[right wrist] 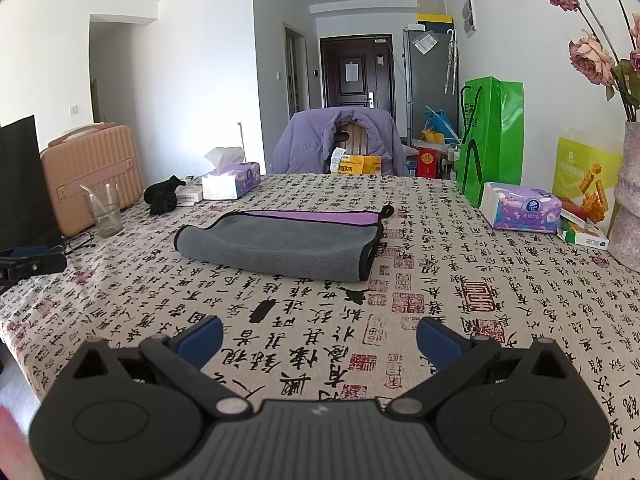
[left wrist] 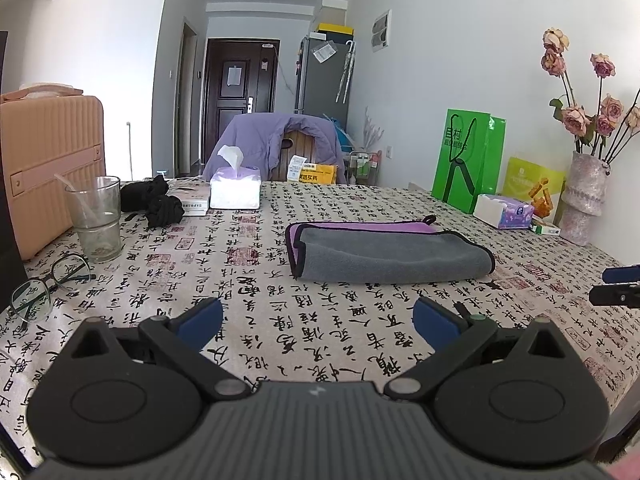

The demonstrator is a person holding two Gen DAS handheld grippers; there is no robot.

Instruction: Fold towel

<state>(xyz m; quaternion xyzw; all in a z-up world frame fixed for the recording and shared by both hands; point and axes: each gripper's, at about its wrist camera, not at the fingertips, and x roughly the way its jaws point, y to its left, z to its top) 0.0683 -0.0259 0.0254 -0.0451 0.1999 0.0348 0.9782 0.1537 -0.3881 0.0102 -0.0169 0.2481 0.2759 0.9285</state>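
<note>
A grey towel [left wrist: 394, 254] with a purple inner side and black trim lies folded on the calligraphy-print tablecloth [left wrist: 280, 320]; it also shows in the right wrist view [right wrist: 280, 246]. My left gripper [left wrist: 318, 320] is open and empty, low over the cloth in front of the towel. My right gripper [right wrist: 320, 340] is open and empty, also in front of the towel. Each gripper's tip shows at the edge of the other's view: the right one [left wrist: 618, 290], the left one [right wrist: 28, 264].
A glass [left wrist: 96, 218], spectacles [left wrist: 48, 284], black cloth [left wrist: 154, 202] and a tissue box [left wrist: 236, 188] stand left. A pink case [left wrist: 48, 164] is far left. A green bag [right wrist: 490, 136], tissue pack [right wrist: 520, 208] and flower vase [left wrist: 584, 196] stand right. A chair with a purple jacket [right wrist: 340, 140] is behind.
</note>
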